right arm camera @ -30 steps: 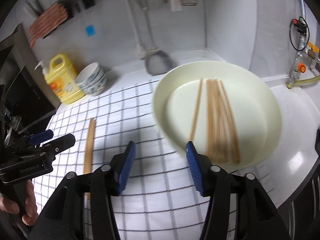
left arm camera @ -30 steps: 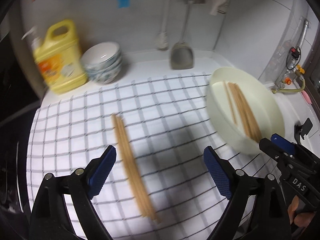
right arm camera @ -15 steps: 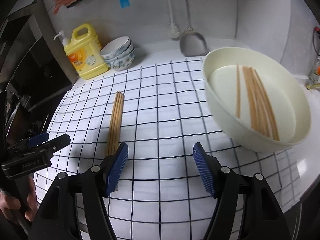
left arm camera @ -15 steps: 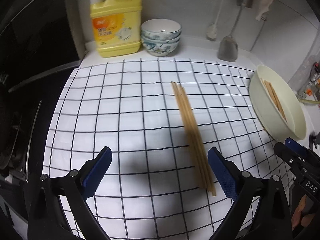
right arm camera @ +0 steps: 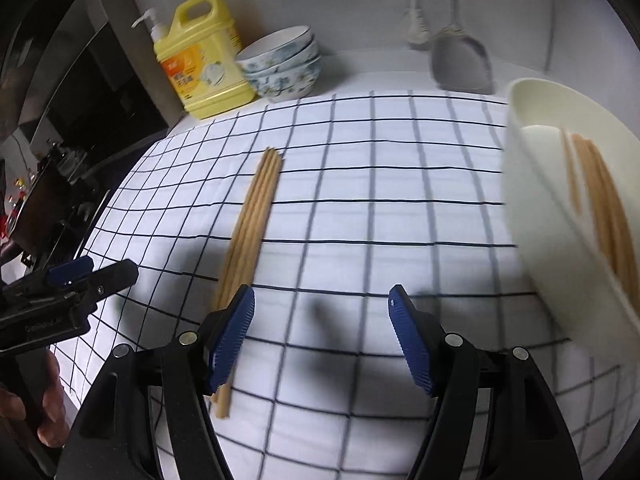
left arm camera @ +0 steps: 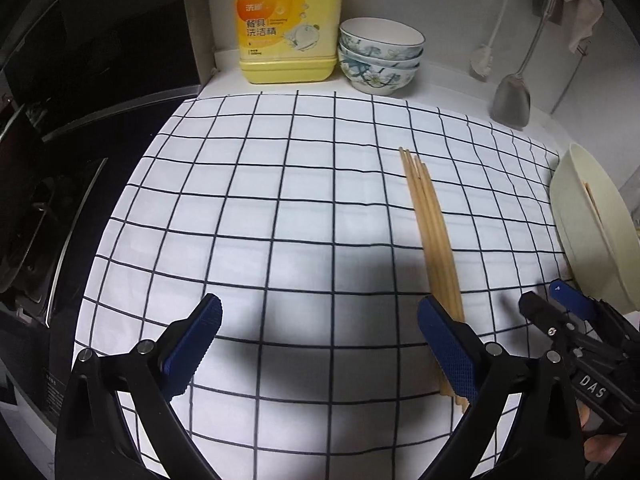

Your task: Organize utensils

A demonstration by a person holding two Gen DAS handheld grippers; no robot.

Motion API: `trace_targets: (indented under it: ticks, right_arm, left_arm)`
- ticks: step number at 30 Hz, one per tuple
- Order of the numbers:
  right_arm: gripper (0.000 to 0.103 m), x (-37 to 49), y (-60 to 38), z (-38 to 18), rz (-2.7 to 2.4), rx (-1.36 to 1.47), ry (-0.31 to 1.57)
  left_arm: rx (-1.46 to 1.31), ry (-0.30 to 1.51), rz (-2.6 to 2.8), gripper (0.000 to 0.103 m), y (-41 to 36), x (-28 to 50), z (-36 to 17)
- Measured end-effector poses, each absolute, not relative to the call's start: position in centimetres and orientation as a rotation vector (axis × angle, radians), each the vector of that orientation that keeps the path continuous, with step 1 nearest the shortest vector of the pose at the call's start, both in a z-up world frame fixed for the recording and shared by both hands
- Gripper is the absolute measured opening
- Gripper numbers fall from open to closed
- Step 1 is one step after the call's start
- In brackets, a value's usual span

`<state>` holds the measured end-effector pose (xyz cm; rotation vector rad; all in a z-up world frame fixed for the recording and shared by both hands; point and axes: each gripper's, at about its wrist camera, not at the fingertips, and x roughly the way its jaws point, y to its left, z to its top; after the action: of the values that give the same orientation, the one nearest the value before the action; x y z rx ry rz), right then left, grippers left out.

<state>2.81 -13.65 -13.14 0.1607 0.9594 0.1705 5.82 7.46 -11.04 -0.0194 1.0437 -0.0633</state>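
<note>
A bundle of wooden chopsticks (left arm camera: 430,224) lies on the checked cloth (left arm camera: 280,220), also in the right wrist view (right arm camera: 252,232). More chopsticks (right arm camera: 604,208) lie in the cream bowl (right arm camera: 536,208) at the right, whose rim shows in the left wrist view (left arm camera: 584,232). My left gripper (left arm camera: 320,340) is open and empty, low over the cloth, with the bundle's near end behind its right finger. My right gripper (right arm camera: 322,332) is open and empty, the bundle's near end behind its left finger. Each gripper shows in the other's view (left arm camera: 568,316) (right arm camera: 80,276).
A yellow detergent jug (left arm camera: 286,28) and stacked patterned bowls (left arm camera: 380,56) stand at the back wall. A spatula (left arm camera: 512,100) hangs at the back right. A dark stove (left arm camera: 60,184) borders the cloth on the left.
Both grippers have swung left and dropped lower over the cloth. The bundle has shifted from between the left fingers to its right finger, and the bowl has slid to the right edge of both views.
</note>
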Motion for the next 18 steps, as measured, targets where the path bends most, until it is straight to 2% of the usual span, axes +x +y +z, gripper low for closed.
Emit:
trace_targets:
  ticks: [18]
  right_arm:
    - [0.067,3.7,-10.2,-15.8,0.109,0.141,0.934]
  left_arm:
    - [0.009,0.991,-0.124,0.097,8.6,7.4,-13.5]
